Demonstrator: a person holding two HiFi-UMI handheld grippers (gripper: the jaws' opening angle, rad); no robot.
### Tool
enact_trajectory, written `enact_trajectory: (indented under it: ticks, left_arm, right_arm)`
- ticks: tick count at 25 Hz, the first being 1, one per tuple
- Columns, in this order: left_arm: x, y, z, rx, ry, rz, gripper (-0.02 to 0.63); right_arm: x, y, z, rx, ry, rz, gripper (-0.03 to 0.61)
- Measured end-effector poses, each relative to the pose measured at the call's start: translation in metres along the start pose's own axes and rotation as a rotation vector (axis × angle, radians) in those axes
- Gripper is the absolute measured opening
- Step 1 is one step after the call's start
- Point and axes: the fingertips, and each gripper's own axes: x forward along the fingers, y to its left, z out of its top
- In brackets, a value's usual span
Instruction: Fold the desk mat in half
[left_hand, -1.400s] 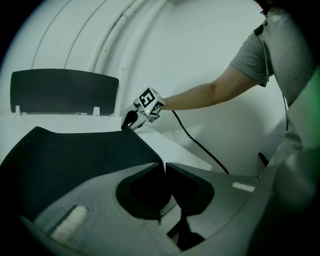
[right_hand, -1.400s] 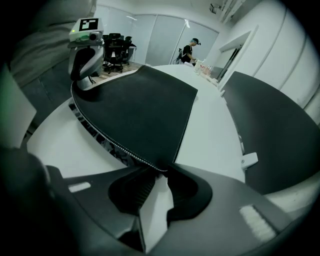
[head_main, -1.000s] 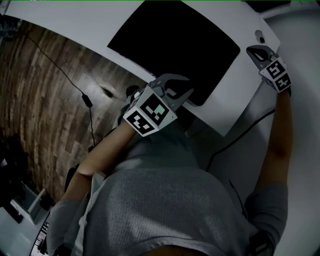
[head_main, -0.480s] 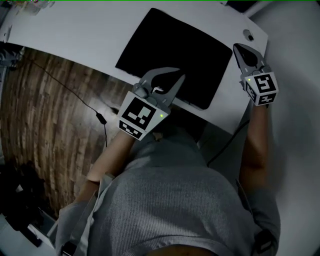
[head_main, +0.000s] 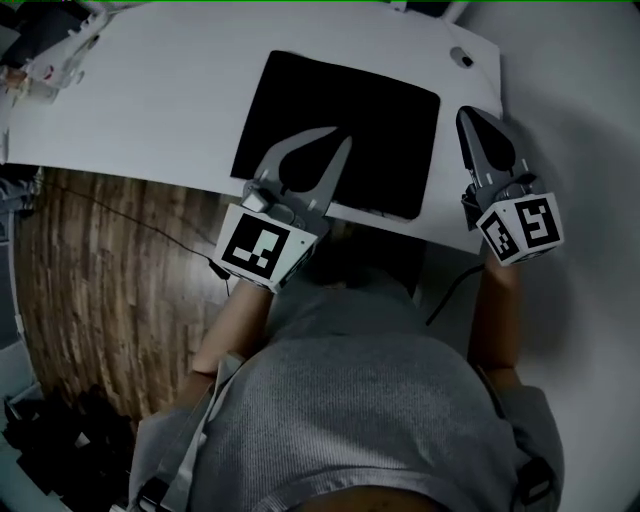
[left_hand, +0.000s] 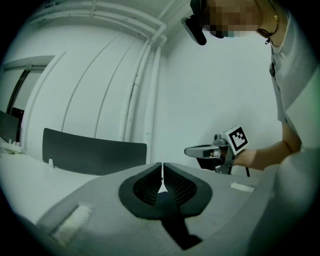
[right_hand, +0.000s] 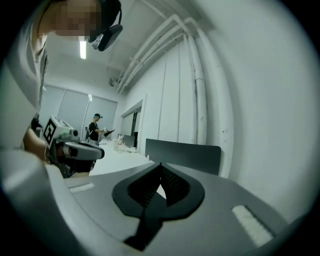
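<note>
The black desk mat (head_main: 350, 110) lies flat on the white desk (head_main: 150, 110) in the head view. My left gripper (head_main: 342, 140) is shut and holds nothing, its tips over the mat's near half; its height above the mat cannot be told. My right gripper (head_main: 466, 113) is also shut and holds nothing, just off the mat's right edge near the desk's right rim. In the left gripper view the shut gripper (left_hand: 162, 165) points level at a wall, with the right gripper (left_hand: 210, 151) off to its right. The right gripper view has its shut gripper (right_hand: 160, 165) and the left gripper (right_hand: 70, 147). Neither gripper view has the mat in it.
A small dark object (head_main: 461, 57) sits at the desk's far right corner, and clutter (head_main: 45, 60) at its far left. Cables (head_main: 150, 230) run over the wooden floor. A dark upright panel (left_hand: 95, 157) stands behind the desk. A person (right_hand: 95, 127) stands far off.
The left jaws have gone from slightly apart to shut. Both grippers now lie closer to the mat, the left over it, and the head view has swung to face the desk squarely.
</note>
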Motion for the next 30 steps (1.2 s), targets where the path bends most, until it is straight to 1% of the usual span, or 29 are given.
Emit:
enact_trajectory:
  ticks: [1,3,5,7,10,15,18,22,24,26,30]
  left_arm:
    - [-0.001,0.002,0.005,-0.009,-0.007,0.0,0.012]
    - [-0.001,0.007,0.017,-0.021,-0.055,0.005,0.002]
    - [-0.001,0.011,0.027,-0.026,-0.106,0.015,0.002]
    - [0.0,0.014,0.031,-0.024,-0.128,0.014,0.002]
    - [0.0,0.018,0.033,-0.03,-0.133,0.002,0.002]
    - [0.004,0.024,0.033,-0.035,-0.14,-0.015,0.002]
    - [0.006,0.025,0.04,-0.034,-0.161,-0.023,0.002]
    - [0.009,0.023,0.038,-0.042,-0.145,-0.027,0.002]
    - [0.009,0.022,0.037,-0.031,-0.137,-0.033,0.002]
    - [0.008,0.021,0.038,-0.021,-0.137,-0.036,0.002]
    - [0.008,0.02,0.04,-0.027,-0.137,-0.03,0.002]
  right_arm:
    - [-0.005,0.001,0.006,0.048,-0.018,-0.024,0.002]
    - [-0.013,0.002,0.018,0.147,-0.057,-0.059,0.002]
    - [-0.019,0.003,0.026,0.199,-0.088,-0.08,0.002]
    - [-0.023,0.003,0.031,0.192,-0.102,-0.109,0.002]
    - [-0.028,0.005,0.034,0.18,-0.114,-0.15,0.002]
    - [-0.028,0.011,0.031,0.161,-0.123,-0.194,0.001]
    - [-0.028,0.014,0.03,0.144,-0.12,-0.209,0.0]
    - [-0.029,0.016,0.029,0.126,-0.114,-0.218,0.0]
    - [-0.029,0.019,0.03,0.118,-0.11,-0.217,0.0]
    - [-0.029,0.021,0.03,0.108,-0.103,-0.216,0.0]
    - [-0.031,0.022,0.029,0.104,-0.096,-0.216,0.0]
